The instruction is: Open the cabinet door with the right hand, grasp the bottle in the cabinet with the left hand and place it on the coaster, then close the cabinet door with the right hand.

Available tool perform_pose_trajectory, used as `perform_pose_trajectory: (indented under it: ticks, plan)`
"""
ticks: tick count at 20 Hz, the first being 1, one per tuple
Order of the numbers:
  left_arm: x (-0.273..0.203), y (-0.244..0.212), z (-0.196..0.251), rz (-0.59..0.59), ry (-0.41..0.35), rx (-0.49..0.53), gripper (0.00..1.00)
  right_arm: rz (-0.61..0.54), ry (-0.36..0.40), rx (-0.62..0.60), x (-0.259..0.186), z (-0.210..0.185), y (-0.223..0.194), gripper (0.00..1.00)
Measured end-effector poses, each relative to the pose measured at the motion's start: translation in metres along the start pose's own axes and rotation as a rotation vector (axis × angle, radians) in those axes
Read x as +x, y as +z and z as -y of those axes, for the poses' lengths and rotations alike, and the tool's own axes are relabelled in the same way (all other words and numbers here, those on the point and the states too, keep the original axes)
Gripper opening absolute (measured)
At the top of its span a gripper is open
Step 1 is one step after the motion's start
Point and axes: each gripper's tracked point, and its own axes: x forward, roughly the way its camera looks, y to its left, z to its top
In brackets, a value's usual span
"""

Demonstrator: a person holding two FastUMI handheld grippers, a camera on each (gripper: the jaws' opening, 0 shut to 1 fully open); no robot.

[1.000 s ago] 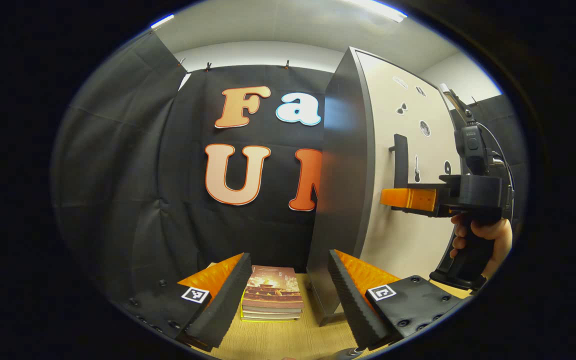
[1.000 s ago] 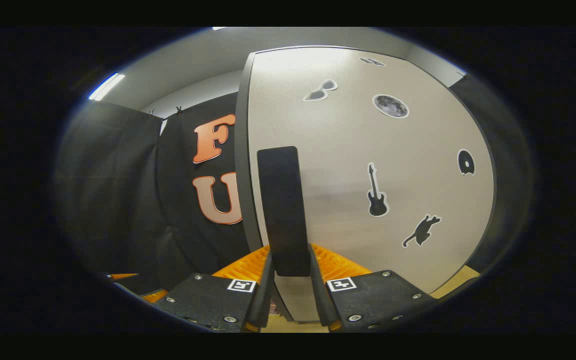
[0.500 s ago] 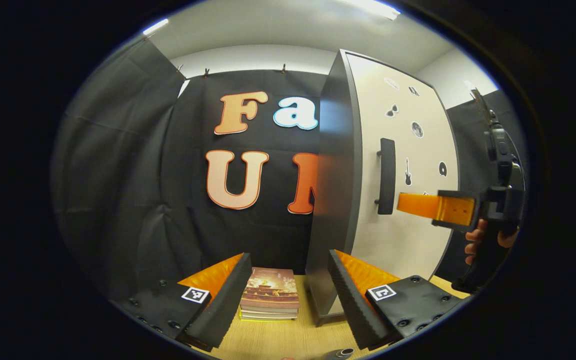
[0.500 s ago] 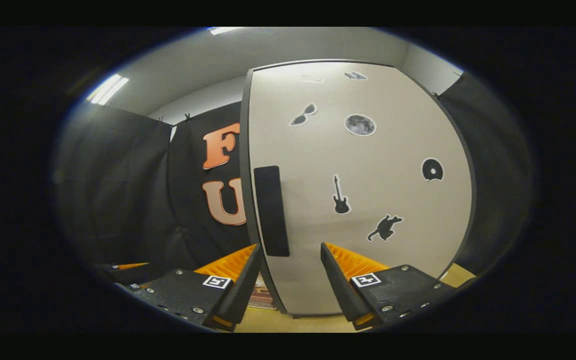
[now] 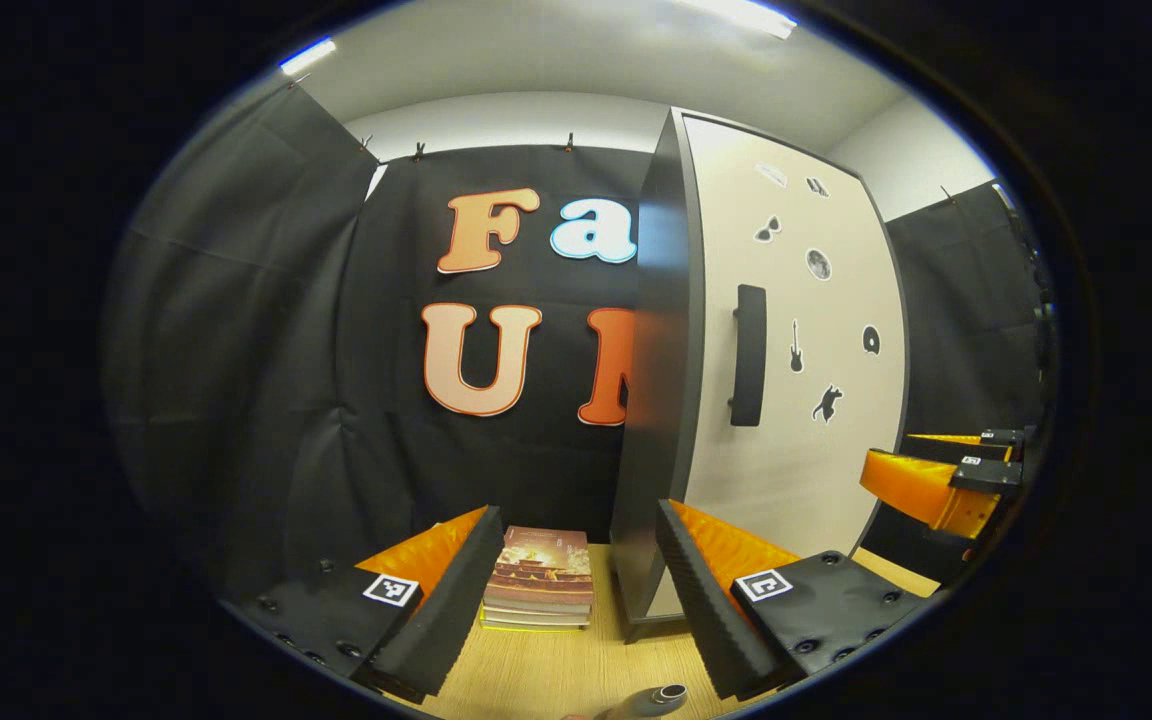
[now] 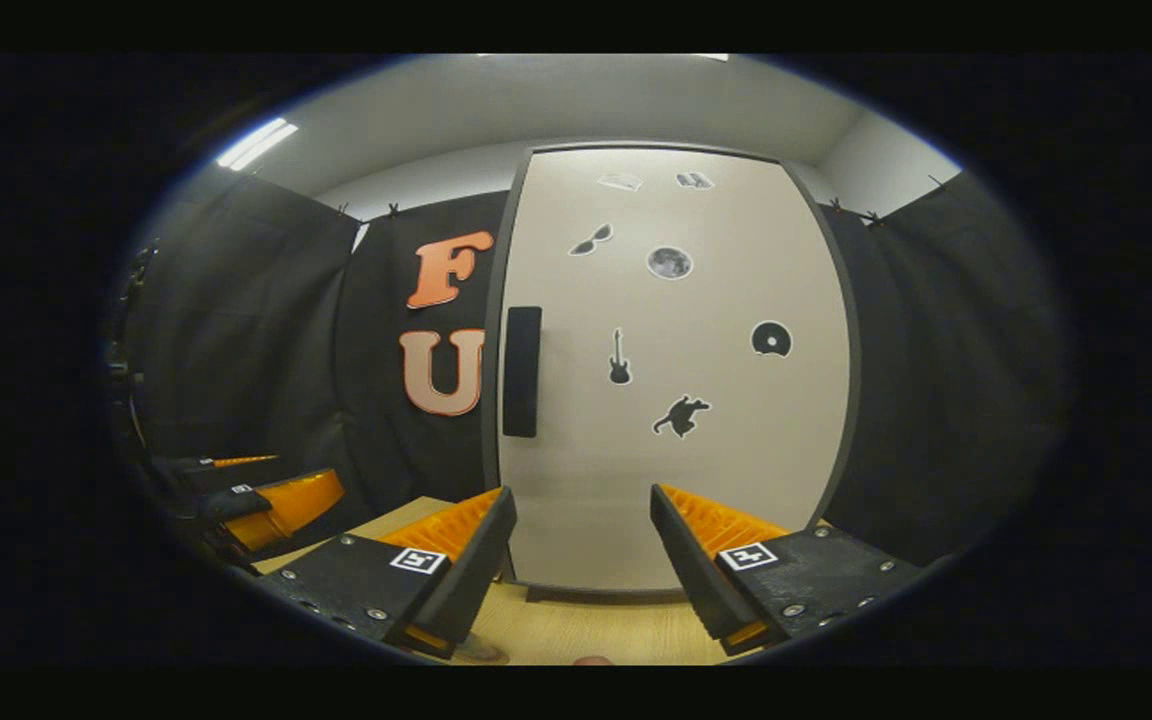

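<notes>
The tall cabinet [image 5: 661, 380] stands on the wooden table with its white, sticker-covered door [image 6: 676, 480] flat against the front. A black vertical handle [image 6: 522, 371] runs down the door's left edge, also visible at the handle [image 5: 748, 355]. My right gripper [image 6: 582, 495] is open, pulled back from the door with nothing between its fingers. My left gripper [image 5: 576, 520] is open too, pointing past the cabinet's dark left side. A metallic bottle top [image 5: 668, 693] peeks in at the bottom edge, below the left gripper's fingers. The cabinet's inside is hidden.
A stack of books [image 5: 541, 580] lies on the table [image 5: 556, 680] left of the cabinet, ahead of the left gripper. The right gripper [image 5: 936, 480] hangs at the far right of the left gripper view. The left gripper [image 6: 276, 495] sits low left in the right gripper view.
My right gripper was shut on the door handle, then opened and drew back from the door. The hand holding it dropped low and to the right. The left gripper barely moved.
</notes>
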Motion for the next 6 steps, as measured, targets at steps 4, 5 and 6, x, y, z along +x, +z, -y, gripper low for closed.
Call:
perform_pose_trajectory:
  ticks: [4,5,6]
  plan:
    - [-0.01,0.012,-0.001,0.017,-0.038,0.004,0.99,0.026,-0.03,0.002,-0.03,-0.009,0.003,0.85]
    - [-0.014,0.012,-0.002,0.016,-0.048,0.008,0.99,0.023,-0.035,-0.002,-0.036,-0.013,0.001,0.86]
    - [-0.018,0.013,-0.003,0.019,-0.056,0.012,0.99,0.026,-0.043,-0.002,-0.042,-0.018,0.0,0.86]
